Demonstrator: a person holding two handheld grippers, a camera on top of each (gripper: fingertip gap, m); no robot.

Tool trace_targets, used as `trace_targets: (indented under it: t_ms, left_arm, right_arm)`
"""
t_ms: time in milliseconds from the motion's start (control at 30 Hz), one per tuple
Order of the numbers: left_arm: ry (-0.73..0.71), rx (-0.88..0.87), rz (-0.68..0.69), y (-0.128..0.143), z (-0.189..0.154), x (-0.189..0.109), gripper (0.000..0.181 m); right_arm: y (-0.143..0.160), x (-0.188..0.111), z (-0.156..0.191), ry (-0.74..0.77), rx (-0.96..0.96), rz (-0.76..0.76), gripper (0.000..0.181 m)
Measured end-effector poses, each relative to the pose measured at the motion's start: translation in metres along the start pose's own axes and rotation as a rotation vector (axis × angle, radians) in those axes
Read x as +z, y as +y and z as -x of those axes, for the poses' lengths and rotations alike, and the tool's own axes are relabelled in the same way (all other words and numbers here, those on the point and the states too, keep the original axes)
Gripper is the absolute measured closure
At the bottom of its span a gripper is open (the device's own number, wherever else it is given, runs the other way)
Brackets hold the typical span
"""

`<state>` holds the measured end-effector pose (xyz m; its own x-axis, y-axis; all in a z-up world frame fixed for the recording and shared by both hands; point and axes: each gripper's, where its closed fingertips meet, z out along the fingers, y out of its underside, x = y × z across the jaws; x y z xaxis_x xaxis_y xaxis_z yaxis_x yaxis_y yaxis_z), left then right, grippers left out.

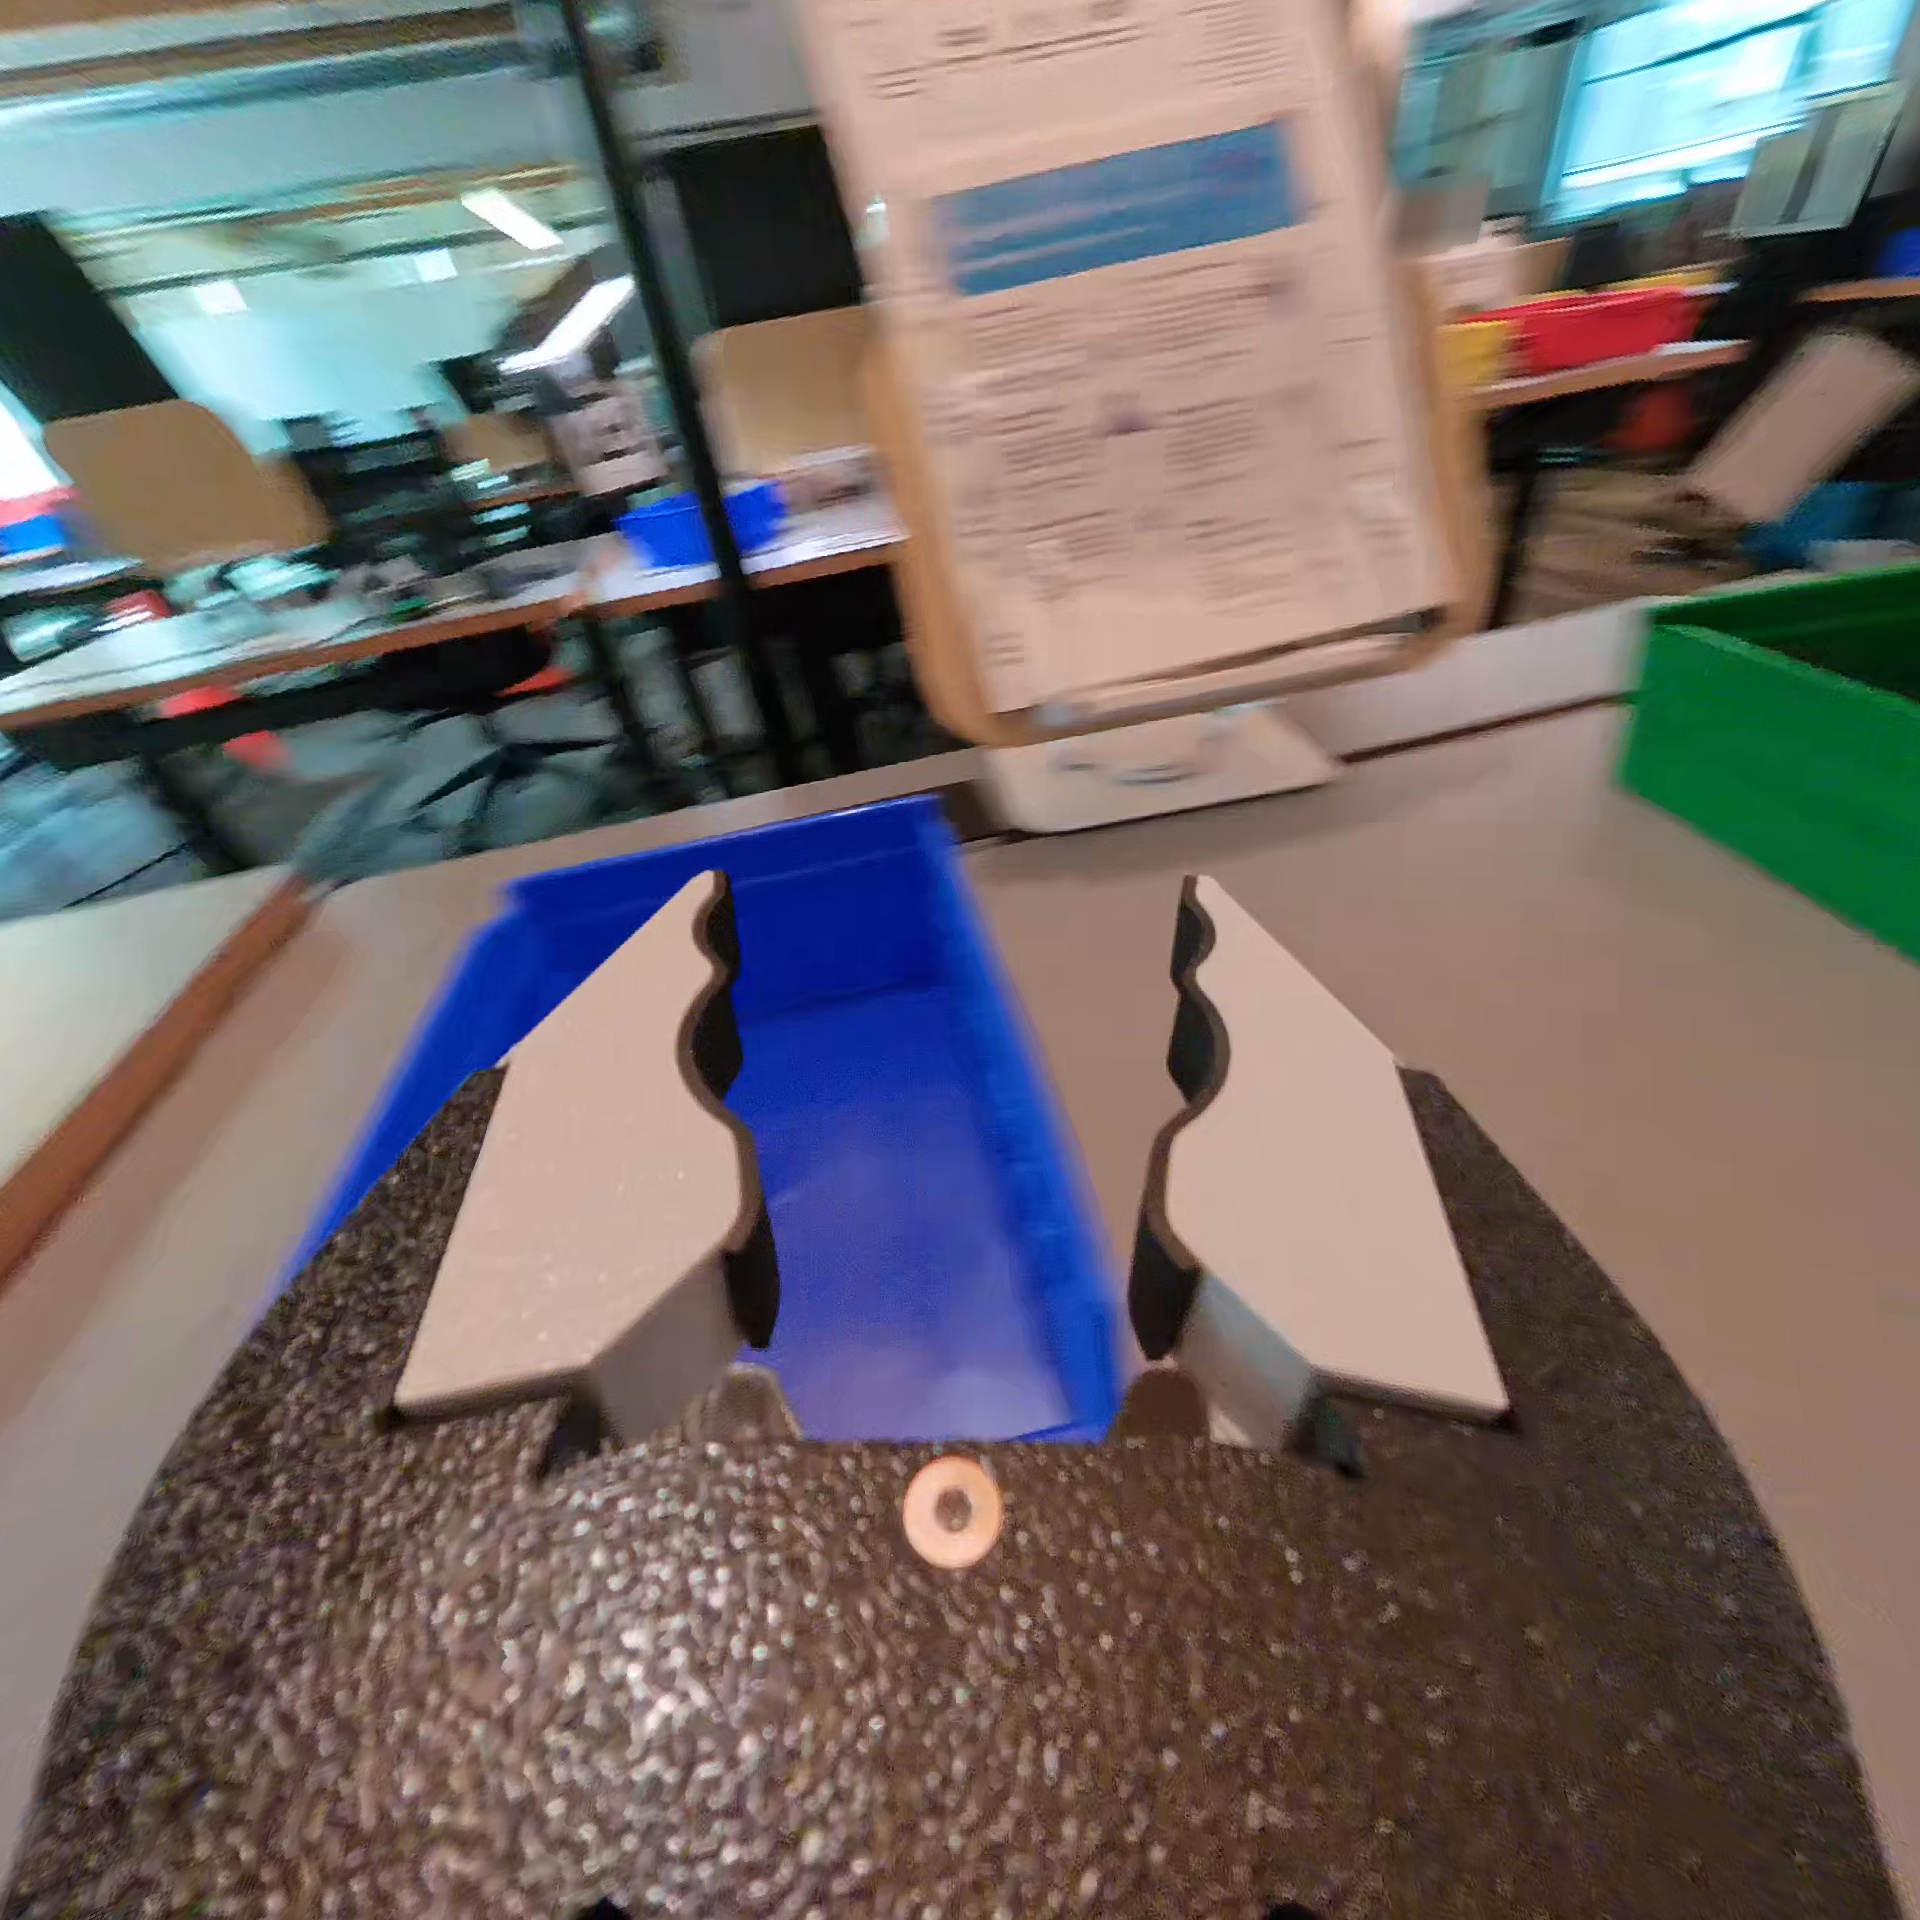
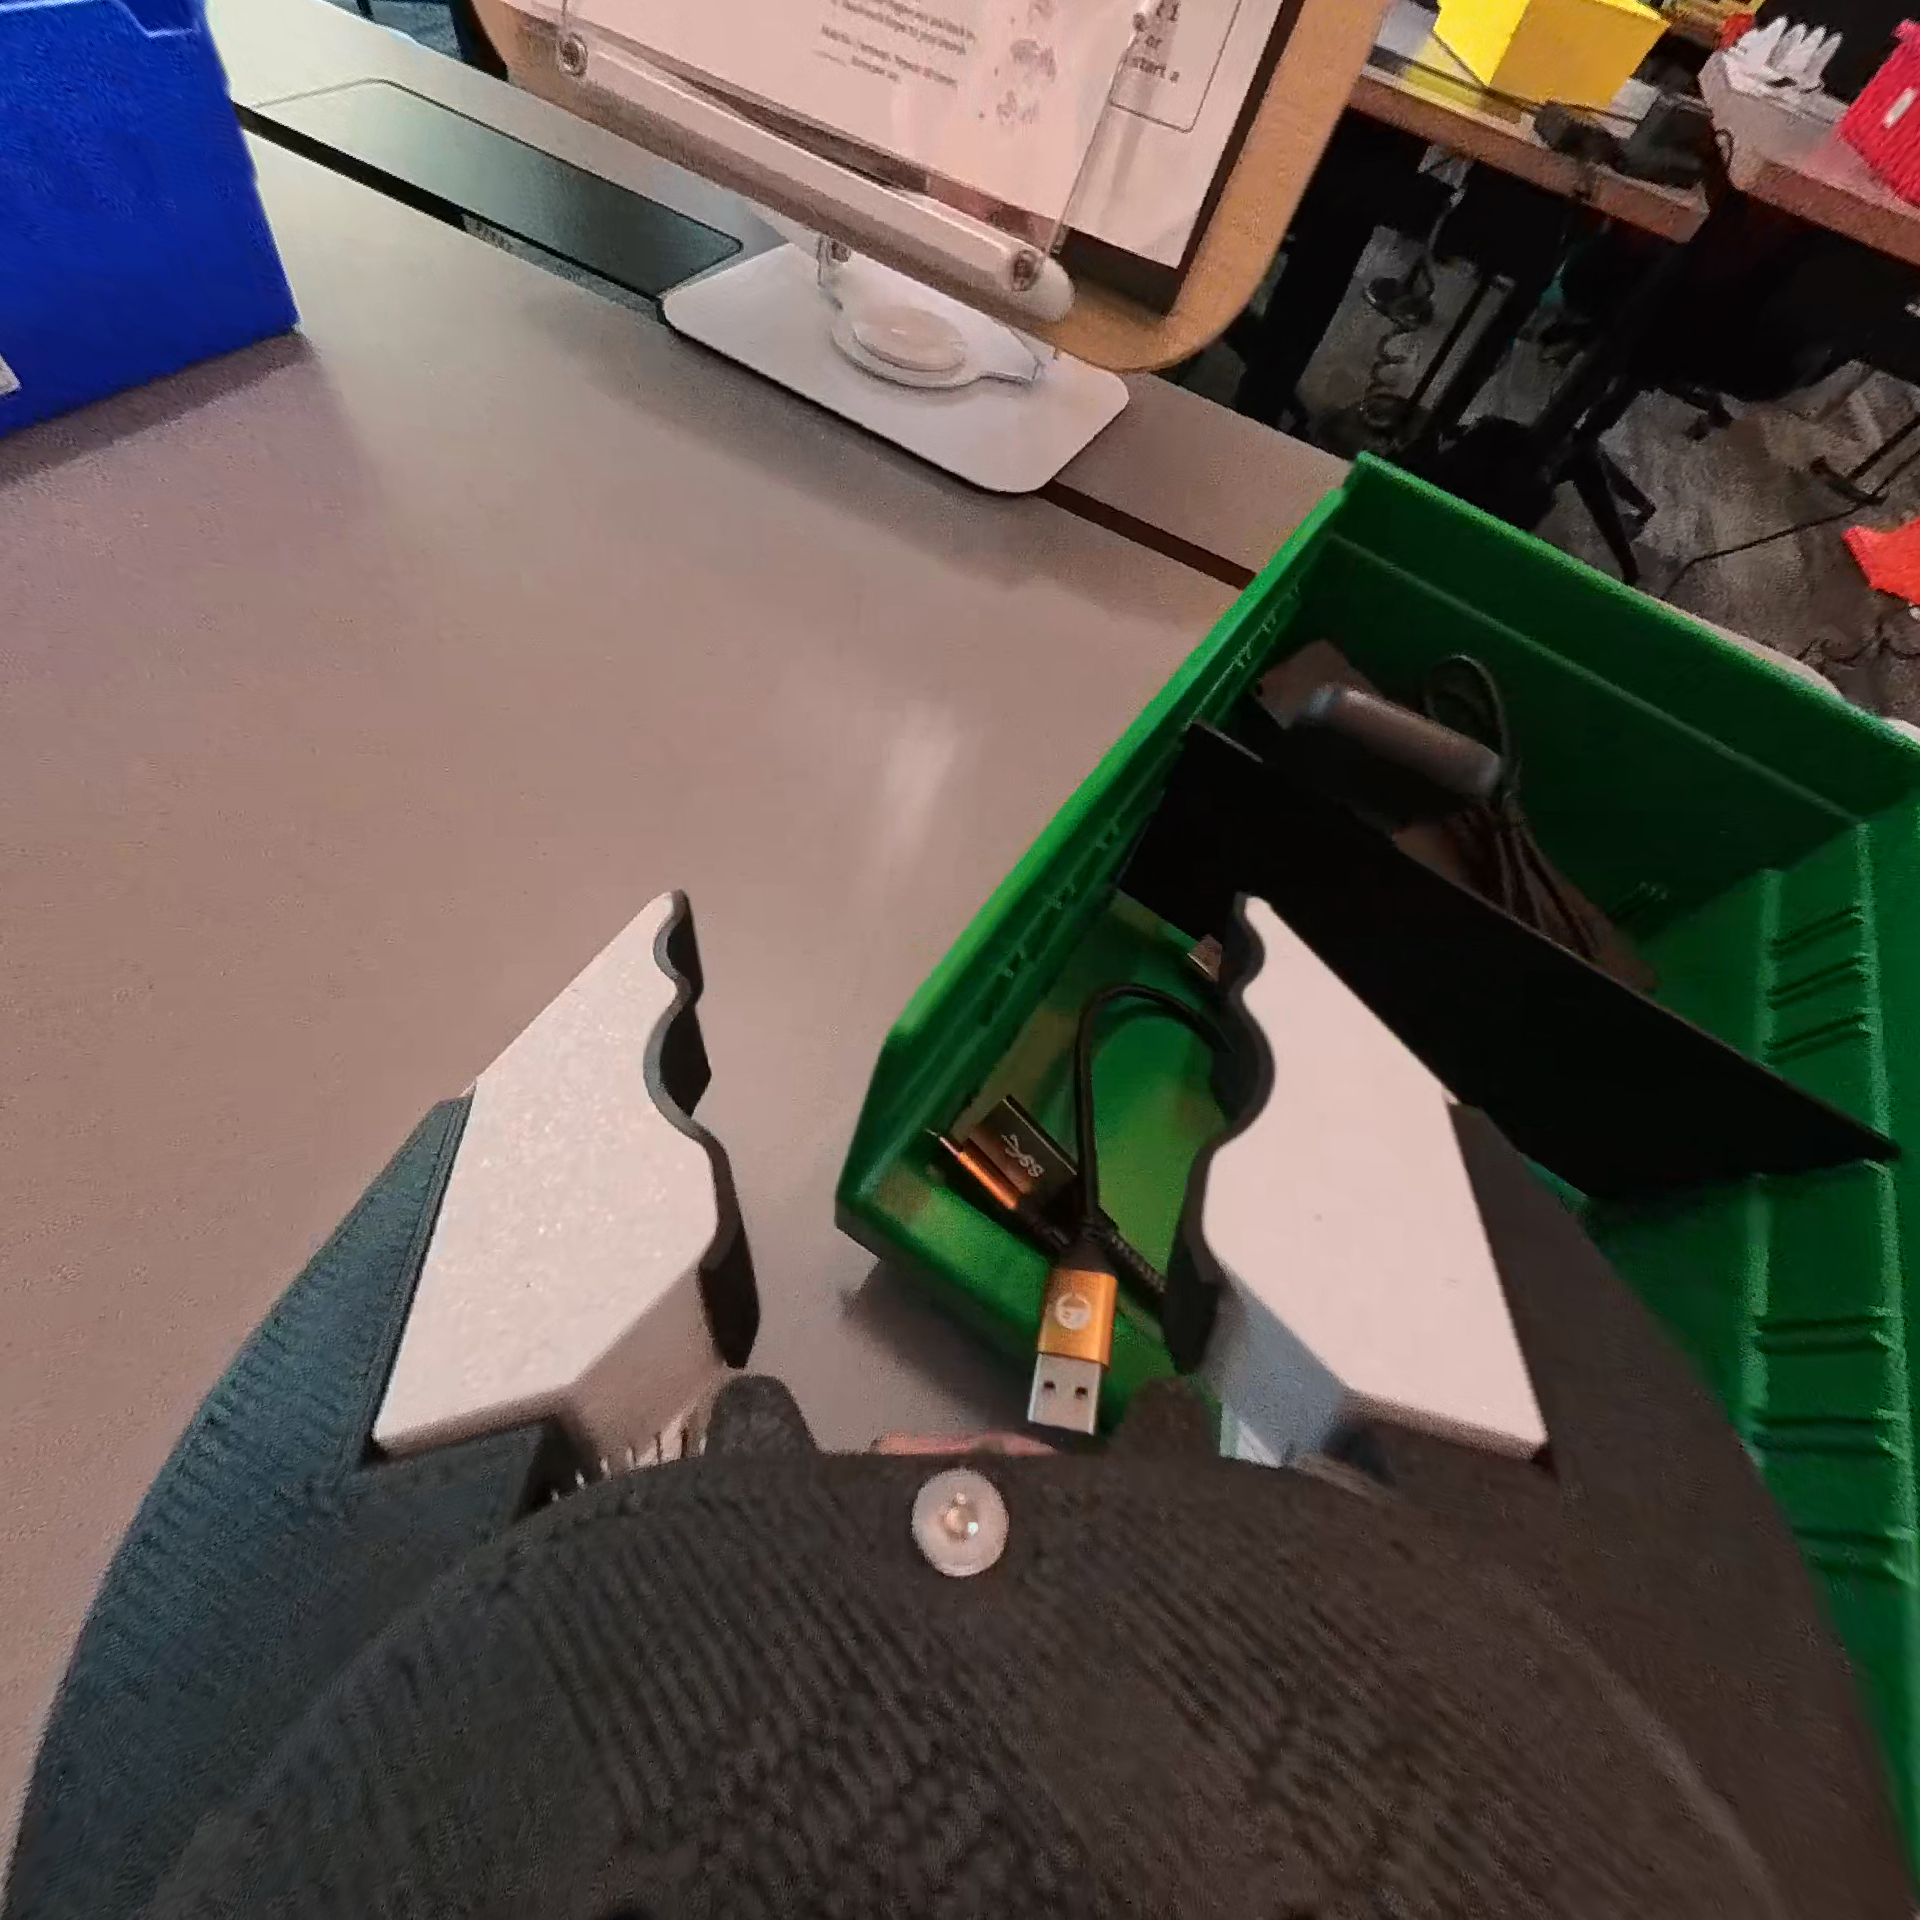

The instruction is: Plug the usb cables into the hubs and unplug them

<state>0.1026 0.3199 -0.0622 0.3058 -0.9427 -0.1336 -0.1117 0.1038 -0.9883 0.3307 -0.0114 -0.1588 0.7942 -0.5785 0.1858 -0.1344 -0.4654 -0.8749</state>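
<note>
My left gripper [image 1: 956,894] is open and empty, held over a blue bin [image 1: 883,1122] whose inside shows nothing. My right gripper [image 2: 966,914] is open and empty, over the near left corner of a green bin [image 2: 1039,914]. In the green bin's near compartment lies a short black USB cable with an orange plug [image 2: 1070,1340] that sticks out over the bin's corner. A black divider [image 2: 1455,987] splits the bin. Behind it lie a grey hub [image 2: 1392,727] and dark coiled cable [image 2: 1507,831].
A paper sheet in a clear stand on a white base [image 2: 935,395] stands at the table's far edge, between the bins. The blue bin [image 2: 114,208] sits far left in the right wrist view. The green bin [image 1: 1787,769] shows at the right of the left wrist view.
</note>
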Motion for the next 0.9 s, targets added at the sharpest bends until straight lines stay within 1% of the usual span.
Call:
trace_targets:
  t_ms: [33,67,167,200,267,300,367,400,467,567,600,667,700,733,767,800,833,867,900]
  left_arm:
    - [-0.073,-0.01,0.026,0.008,0.033,-0.005,0.099]
    - [-0.128,0.001,0.075,0.021,0.063,-0.011,0.098]
    - [-0.291,0.074,0.235,0.068,0.145,-0.039,0.091]
    - [-0.321,0.072,0.267,0.081,0.165,-0.047,0.09]
    - [-0.327,-0.02,0.291,0.105,0.192,-0.057,0.091]
    - [-0.299,-0.083,0.281,0.114,0.197,-0.057,0.092]
    - [-0.203,-0.206,0.245,0.128,0.193,-0.052,0.092]
    - [-0.155,-0.249,0.237,0.132,0.189,-0.049,0.092]
    - [-0.088,-0.292,0.226,0.137,0.18,-0.042,0.095]
    - [-0.124,-0.251,0.204,0.142,0.182,-0.035,0.103]
    - [-0.148,-0.232,0.204,0.144,0.184,-0.033,0.104]
    - [-0.183,-0.212,0.225,0.151,0.186,-0.028,0.104]
    - [-0.188,-0.208,0.233,0.154,0.186,-0.026,0.104]
    - [-0.172,-0.207,0.225,0.154,0.182,-0.022,0.106]
    - [-0.156,-0.207,0.215,0.154,0.179,-0.018,0.114]
    - [-0.143,-0.208,0.21,0.153,0.176,-0.016,0.125]
    - [-0.15,-0.207,0.202,0.151,0.176,-0.015,0.141]
    - [-0.157,-0.194,0.196,0.15,0.176,-0.014,0.164]
    - [-0.128,-0.17,0.193,0.149,0.171,-0.013,0.177]
  right_arm:
    - [0.001,0.004,0.004,-0.003,-0.004,0.005,0.083]
    - [0.003,0.008,0.008,-0.002,-0.013,0.016,0.083]
    - [0.01,0.022,0.017,0.017,-0.038,0.033,0.083]
    - [0.012,0.027,0.018,0.031,-0.042,0.035,0.083]
    - [0.02,0.036,0.019,0.061,-0.048,0.057,0.086]
    - [0.024,0.041,0.019,0.078,-0.047,0.072,0.088]
    - [0.028,0.048,0.018,0.106,-0.045,0.074,0.09]
    - [0.028,0.049,0.017,0.126,-0.045,0.069,0.091]
    - [0.027,0.049,0.011,0.166,-0.048,0.06,0.101]
    - [0.023,0.049,0.0,0.204,-0.041,0.032,0.119]
    - [0.021,0.048,-0.002,0.208,-0.03,0.014,0.124]
    - [0.02,0.047,-0.007,0.212,0.003,0.004,0.126]
    - [0.021,0.047,-0.009,0.214,0.021,0.0,0.13]
    - [0.022,0.047,-0.011,0.211,0.037,-0.009,0.139]
    - [0.022,0.047,-0.01,0.197,0.051,-0.018,0.143]
    - [0.021,0.047,-0.01,0.193,0.064,-0.026,0.143]
    - [0.022,0.048,-0.01,0.194,0.062,-0.022,0.144]
    - [0.023,0.046,-0.011,0.204,0.049,-0.015,0.145]
    - [0.022,0.047,-0.011,0.215,0.032,-0.012,0.146]
